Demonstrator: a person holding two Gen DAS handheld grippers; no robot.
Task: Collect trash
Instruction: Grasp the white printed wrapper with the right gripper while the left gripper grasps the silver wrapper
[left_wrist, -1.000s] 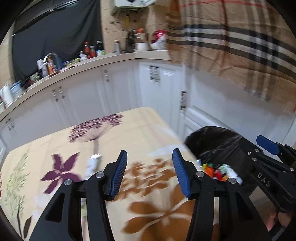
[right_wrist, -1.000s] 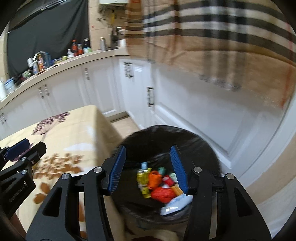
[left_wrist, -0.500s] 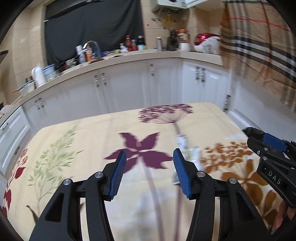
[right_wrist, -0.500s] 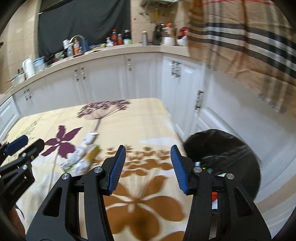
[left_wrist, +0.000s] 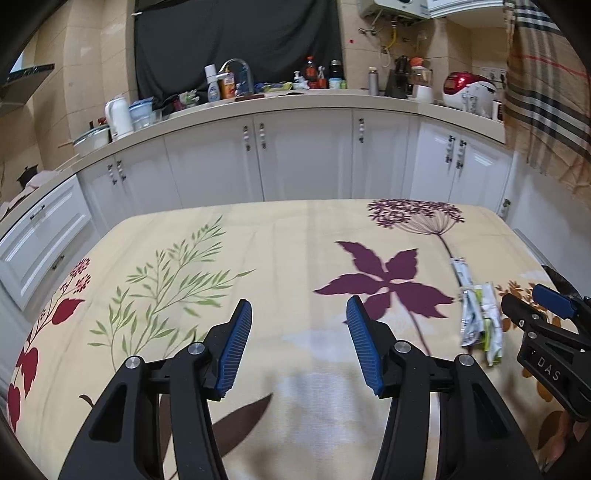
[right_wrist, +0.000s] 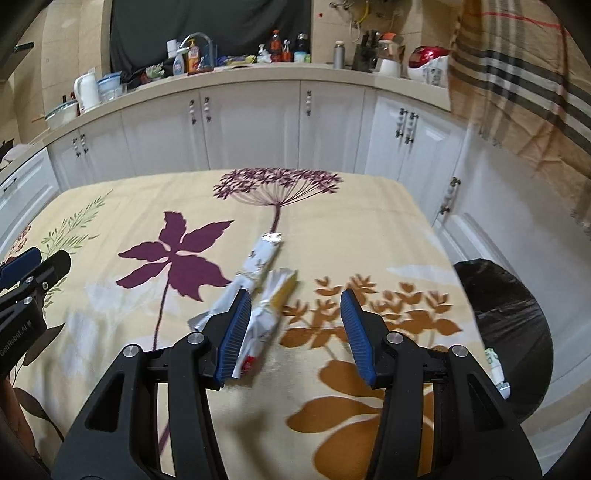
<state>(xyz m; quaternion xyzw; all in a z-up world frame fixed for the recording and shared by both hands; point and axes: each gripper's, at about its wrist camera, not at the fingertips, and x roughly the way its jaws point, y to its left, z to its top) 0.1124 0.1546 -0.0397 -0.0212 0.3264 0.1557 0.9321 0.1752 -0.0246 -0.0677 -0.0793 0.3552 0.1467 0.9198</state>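
Several crumpled white and yellow-green wrappers (right_wrist: 258, 295) lie in a small pile on the floral tablecloth (right_wrist: 332, 398); in the left wrist view the wrappers (left_wrist: 480, 317) sit at the right. My right gripper (right_wrist: 291, 332) is open and empty, just above the near end of the pile, its left finger over one wrapper. My left gripper (left_wrist: 299, 347) is open and empty over the bare middle of the cloth (left_wrist: 184, 258), left of the pile. A black-lined trash bin (right_wrist: 517, 332) stands off the table's right edge, with some trash showing inside.
White kitchen cabinets (left_wrist: 303, 155) and a cluttered counter (left_wrist: 258, 92) run behind the table. A plaid cloth (right_wrist: 524, 74) hangs at the right. The right gripper's body (left_wrist: 550, 354) shows at the right edge of the left wrist view.
Both grippers swung left from over the trash bin to over the table. The wrappers have come into view under the right gripper. Both stayed open.
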